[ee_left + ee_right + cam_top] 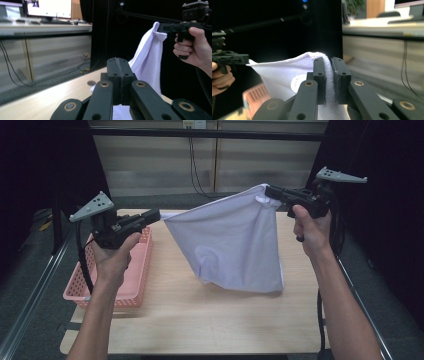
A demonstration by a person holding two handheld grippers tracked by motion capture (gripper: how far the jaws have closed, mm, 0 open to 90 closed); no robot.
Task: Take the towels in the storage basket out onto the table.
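Both forearms lift off the table [200, 320] as the left gripper [156, 214] clamps one corner of the white cloth [235, 245] and the right gripper [270, 193] pinches another, the cloth hanging stretched between them above the table, right of the pink basket [137, 270].

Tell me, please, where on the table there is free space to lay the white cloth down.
The near strip of the table, in front of the hanging white cloth, is bare. So is the patch between cloth and pink basket. The left edge is crowded by that basket.
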